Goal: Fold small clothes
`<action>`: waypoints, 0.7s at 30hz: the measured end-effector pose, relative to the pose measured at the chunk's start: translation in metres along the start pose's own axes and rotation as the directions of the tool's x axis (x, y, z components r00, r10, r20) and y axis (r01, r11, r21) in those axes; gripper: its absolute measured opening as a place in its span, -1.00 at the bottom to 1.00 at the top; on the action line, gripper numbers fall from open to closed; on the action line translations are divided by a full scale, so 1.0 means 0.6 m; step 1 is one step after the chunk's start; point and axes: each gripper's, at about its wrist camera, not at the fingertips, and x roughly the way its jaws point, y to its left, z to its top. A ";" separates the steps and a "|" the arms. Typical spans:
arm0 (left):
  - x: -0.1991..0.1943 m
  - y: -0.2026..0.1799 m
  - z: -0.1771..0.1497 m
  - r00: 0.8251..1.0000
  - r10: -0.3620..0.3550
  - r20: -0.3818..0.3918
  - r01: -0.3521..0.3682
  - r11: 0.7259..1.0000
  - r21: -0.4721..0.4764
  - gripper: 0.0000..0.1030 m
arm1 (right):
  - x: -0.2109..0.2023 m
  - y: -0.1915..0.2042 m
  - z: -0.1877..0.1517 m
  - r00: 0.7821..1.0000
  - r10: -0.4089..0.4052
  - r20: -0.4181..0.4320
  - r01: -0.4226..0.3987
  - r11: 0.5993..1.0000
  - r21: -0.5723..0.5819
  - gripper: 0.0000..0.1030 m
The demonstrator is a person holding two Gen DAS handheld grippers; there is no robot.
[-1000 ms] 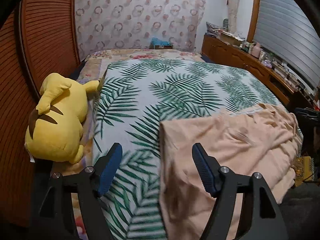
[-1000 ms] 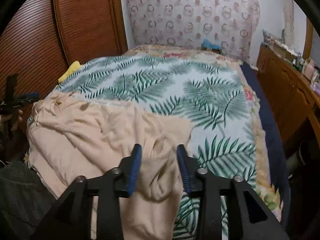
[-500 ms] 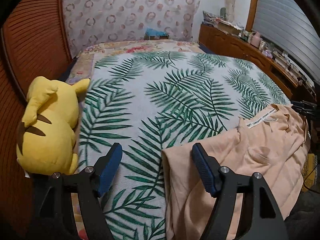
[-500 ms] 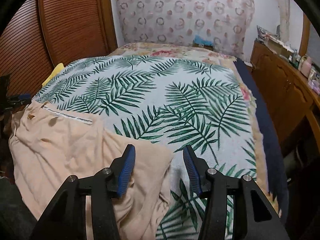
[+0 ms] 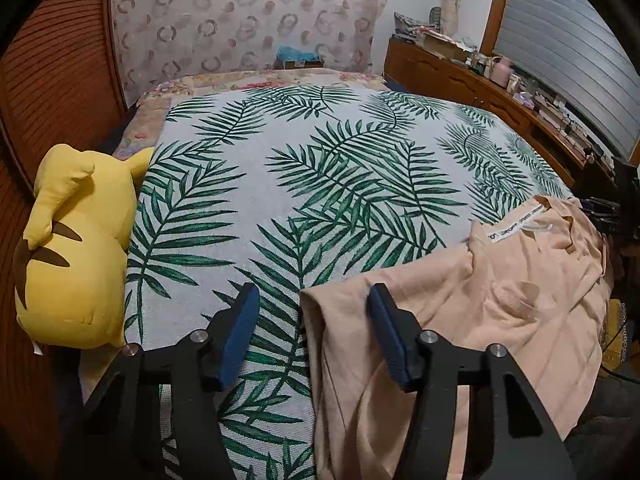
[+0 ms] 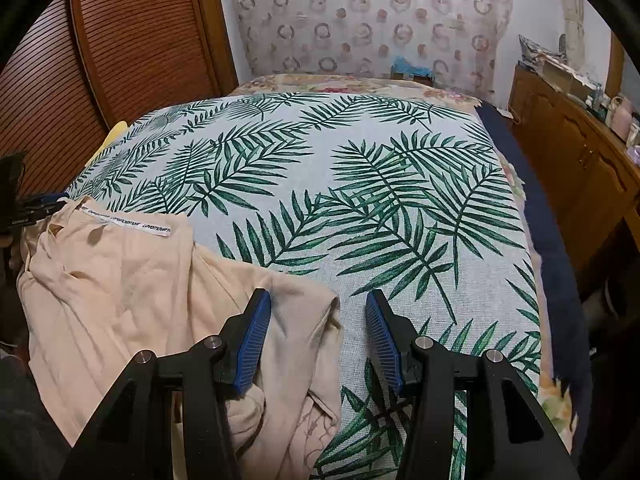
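A peach garment (image 5: 460, 312) lies crumpled over the near edge of the leaf-print bedspread (image 5: 320, 184), its white label (image 5: 516, 226) facing up. In the left wrist view its left corner sits between the blue pads of my left gripper (image 5: 314, 328). The jaws are closing, and the pads stand apart from the cloth. In the right wrist view the garment (image 6: 120, 280) spreads to the left, and its right corner lies between the pads of my right gripper (image 6: 318, 330). That gripper is open, with its left finger (image 6: 254, 332) over the cloth and the other over bare bedspread (image 6: 360, 200).
A yellow plush toy (image 5: 76, 248) lies at the bed's left edge against a slatted wooden door (image 6: 120, 60). A long wooden cabinet (image 5: 460, 76) crowded with small items runs along the right side. The bed's dark blue edge (image 6: 552, 248) drops off beside it.
The garment has been drawn back toward the near edge of the bed, baring more bedspread. Both grippers came down over its corners. The left jaws have narrowed.
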 end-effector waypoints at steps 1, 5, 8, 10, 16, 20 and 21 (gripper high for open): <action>0.000 0.000 0.000 1.000 -0.002 0.001 0.002 1.000 0.002 0.07 | 0.000 0.001 -0.001 1.000 0.002 0.000 -0.002 1.000 -0.002 0.00; -0.002 0.000 -0.001 0.996 -0.087 0.001 0.087 0.996 -0.031 -0.54 | 0.002 0.005 -0.003 0.999 0.042 0.000 -0.042 0.999 -0.006 -0.21; -0.012 -0.009 -0.005 0.994 -0.106 0.017 0.106 0.994 -0.028 -0.81 | 0.001 0.007 -0.006 0.996 0.091 -0.007 -0.091 0.996 0.003 -0.67; -0.029 -0.017 -0.006 0.993 -0.109 0.047 0.110 0.994 -0.022 -0.85 | -0.009 0.010 -0.009 0.992 0.128 0.009 -0.128 0.992 0.002 -0.76; -0.161 -0.058 0.014 0.960 -0.145 0.239 0.146 0.989 0.013 -0.87 | -0.112 0.035 0.003 0.977 0.166 0.135 -0.165 0.986 -0.018 -0.81; -0.284 -0.099 0.043 0.905 -0.170 0.389 0.152 0.985 0.078 -0.87 | -0.203 0.062 0.031 0.968 0.162 0.190 -0.154 0.987 -0.053 -0.82; -0.312 -0.106 0.052 0.891 -0.182 0.415 0.159 0.983 0.091 -0.87 | -0.225 0.070 0.042 0.966 0.156 0.205 -0.145 0.987 -0.069 -0.82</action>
